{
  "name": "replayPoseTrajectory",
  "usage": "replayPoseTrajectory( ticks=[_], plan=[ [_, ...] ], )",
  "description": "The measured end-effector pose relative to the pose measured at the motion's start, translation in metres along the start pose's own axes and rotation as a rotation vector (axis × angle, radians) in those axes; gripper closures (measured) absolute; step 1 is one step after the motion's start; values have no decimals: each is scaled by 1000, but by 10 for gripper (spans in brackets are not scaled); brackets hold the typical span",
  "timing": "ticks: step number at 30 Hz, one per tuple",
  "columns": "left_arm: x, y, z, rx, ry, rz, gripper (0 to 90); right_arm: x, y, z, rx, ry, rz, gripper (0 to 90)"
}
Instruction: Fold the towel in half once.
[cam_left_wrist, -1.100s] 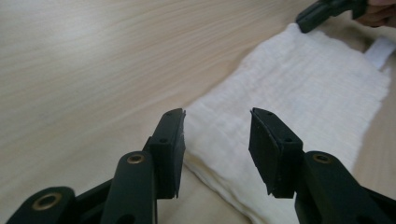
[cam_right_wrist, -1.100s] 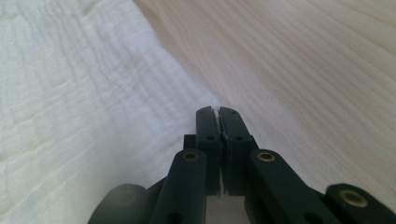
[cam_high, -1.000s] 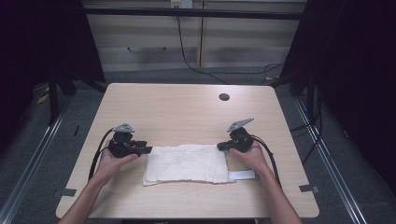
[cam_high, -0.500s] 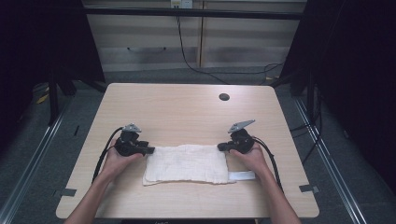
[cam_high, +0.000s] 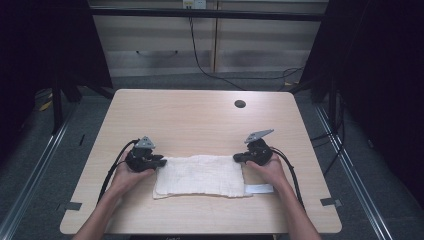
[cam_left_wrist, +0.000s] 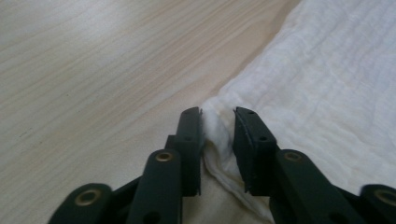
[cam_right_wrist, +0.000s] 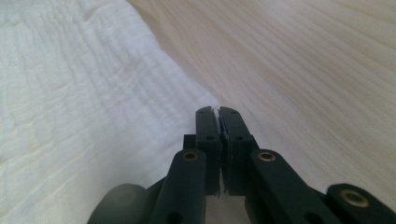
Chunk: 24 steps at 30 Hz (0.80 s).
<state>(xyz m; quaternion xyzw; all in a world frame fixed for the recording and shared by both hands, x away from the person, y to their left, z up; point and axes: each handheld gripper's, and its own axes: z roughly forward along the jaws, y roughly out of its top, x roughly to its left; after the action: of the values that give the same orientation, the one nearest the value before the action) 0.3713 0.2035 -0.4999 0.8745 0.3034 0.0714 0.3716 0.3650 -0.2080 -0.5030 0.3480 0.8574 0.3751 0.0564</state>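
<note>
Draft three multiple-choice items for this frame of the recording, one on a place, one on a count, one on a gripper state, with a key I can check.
1. Where does the white cloth lie on the table?
A. at the far edge by the round hole
B. toward the near edge, between the two grippers
C. hanging off the left side

2. How many round holes show in the tabletop?
A. one
B. two
C. none

3. How do the left gripper's jaws stand?
A. wide apart over bare wood
B. pressed flat together with nothing between
C. part closed with a fold of cloth between them

Key: 1 B, the high view has the cloth near the person with the left gripper and the right gripper at its ends. 2 A, a single dark hole sits toward the far right. 3 C, the left gripper view shows cloth bunched in the gap.
</note>
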Motion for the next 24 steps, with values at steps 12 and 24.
replayPoseTrajectory(
  ticks=[12,24],
  plan=[
    [7,-2,-1,-43,-61,-85,852,-1,0,-5,-35,15,26,878],
    [5,7,-20,-133,-94,-79,854,0,10,-27,-118,7,18,879]
  ],
)
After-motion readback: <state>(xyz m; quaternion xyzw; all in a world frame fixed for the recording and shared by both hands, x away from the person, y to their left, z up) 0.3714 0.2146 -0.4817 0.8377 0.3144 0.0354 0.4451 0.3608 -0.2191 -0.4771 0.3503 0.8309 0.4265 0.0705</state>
